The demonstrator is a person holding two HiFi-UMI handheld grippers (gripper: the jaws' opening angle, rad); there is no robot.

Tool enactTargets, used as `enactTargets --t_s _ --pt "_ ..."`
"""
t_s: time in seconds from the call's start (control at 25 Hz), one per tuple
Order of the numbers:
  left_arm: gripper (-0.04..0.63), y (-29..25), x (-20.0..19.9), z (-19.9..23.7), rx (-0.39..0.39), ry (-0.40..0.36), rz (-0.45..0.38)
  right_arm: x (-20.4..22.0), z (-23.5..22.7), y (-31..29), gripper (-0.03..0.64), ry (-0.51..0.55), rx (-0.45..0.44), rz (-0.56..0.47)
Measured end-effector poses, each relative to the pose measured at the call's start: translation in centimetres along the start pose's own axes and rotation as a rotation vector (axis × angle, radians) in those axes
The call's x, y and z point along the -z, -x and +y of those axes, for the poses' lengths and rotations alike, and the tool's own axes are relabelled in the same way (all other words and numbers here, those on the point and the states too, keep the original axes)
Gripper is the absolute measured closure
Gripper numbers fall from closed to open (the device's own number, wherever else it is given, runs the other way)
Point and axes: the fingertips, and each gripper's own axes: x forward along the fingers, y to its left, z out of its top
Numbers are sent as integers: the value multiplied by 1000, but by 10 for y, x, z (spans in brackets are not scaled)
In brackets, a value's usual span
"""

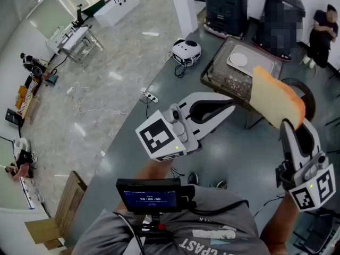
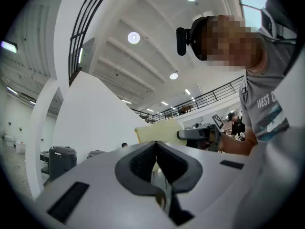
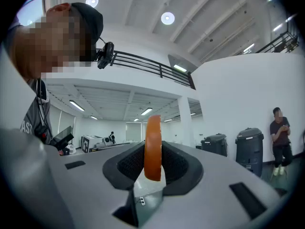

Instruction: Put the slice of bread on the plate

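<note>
A dark tray (image 1: 212,74) is sitting on the grey table (image 1: 154,121). The right gripper (image 1: 291,122) is clamping its jaws on the lower edge of the slice of bread (image 1: 276,97), holding it upright in the air. The left gripper (image 1: 231,103) is empty, with its jaws resting together. The right gripper view is showing the slice edge-on between the pads. Only the head view is showing the white plate (image 1: 238,59) lying in the tray.
</note>
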Motion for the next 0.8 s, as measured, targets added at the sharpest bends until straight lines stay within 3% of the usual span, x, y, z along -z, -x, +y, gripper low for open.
enactTargets --t_s 0.36,0.8 --pt "586 1 -3 4 1 -1 -4 -8 1 -4 528 -76 -21 -43" --pt "586 35 9 16 23 14 -32 14 23 -26 528 -59 10 -29"
